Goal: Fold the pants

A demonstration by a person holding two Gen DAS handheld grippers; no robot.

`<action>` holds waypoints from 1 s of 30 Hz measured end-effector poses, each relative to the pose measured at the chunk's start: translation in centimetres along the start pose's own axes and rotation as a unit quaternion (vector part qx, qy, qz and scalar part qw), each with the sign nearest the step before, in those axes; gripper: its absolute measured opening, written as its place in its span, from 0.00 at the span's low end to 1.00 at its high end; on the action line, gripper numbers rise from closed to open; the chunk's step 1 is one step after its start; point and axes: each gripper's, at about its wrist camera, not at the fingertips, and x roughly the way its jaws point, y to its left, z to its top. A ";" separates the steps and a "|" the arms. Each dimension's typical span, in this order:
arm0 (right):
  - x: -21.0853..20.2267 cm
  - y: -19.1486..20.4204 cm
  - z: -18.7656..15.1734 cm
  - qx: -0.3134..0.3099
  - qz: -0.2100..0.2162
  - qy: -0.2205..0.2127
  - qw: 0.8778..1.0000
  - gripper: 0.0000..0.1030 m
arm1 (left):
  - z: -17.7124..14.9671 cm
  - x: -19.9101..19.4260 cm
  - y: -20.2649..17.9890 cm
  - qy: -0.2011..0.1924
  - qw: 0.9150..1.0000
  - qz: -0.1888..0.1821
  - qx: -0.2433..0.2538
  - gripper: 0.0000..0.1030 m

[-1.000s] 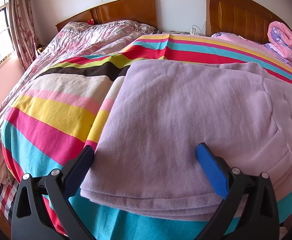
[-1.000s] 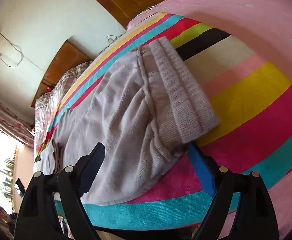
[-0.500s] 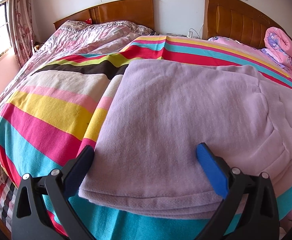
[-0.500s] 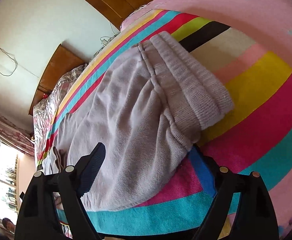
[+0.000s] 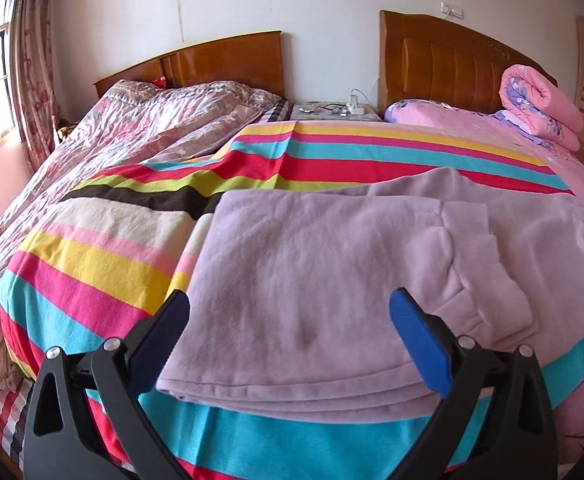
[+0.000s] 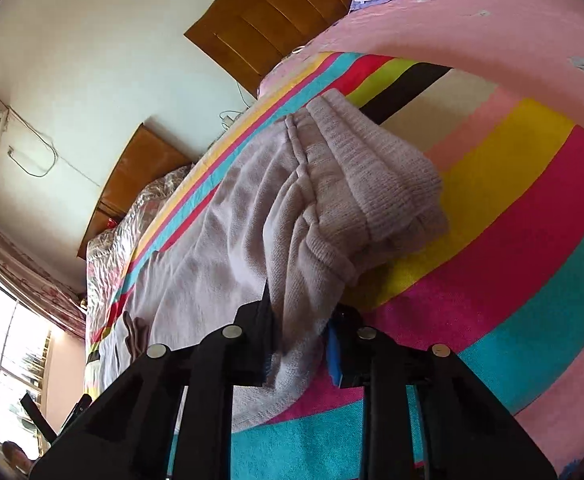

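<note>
Pants (image 5: pixel 331 280) lie on the striped blanket (image 5: pixel 92 268) on the bed, long axis running left-right across my view, waistband (image 6: pixel 371 184) end to the right. My right hand-held gripper (image 6: pixel 297 344) is clamped on a bunch of fabric at that waistband end, near edge, and rolled well off level. My left hand-held gripper (image 5: pixel 290 332) is wide apart, holding nothing, level, hovering over the hem edge with the cloth straight ahead between its fingers. The left is nearer the free end; I judge it grabs next.
</note>
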 end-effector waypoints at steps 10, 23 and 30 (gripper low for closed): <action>-1.7 0.2 0.0 0.016 0.046 -0.049 0.998 0.23 | 0.1 6.9 -10.1 0.093 0.989 -0.060 0.101 0.99; 0.4 30.0 -6.8 -0.443 0.048 -0.102 0.889 0.23 | 3.6 -1.1 10.8 -0.029 0.991 0.006 -0.130 0.98; 9.3 37.1 -27.8 -0.705 0.077 0.032 0.704 0.23 | 0.0 -1.9 17.3 -0.013 0.980 -0.008 -0.197 0.98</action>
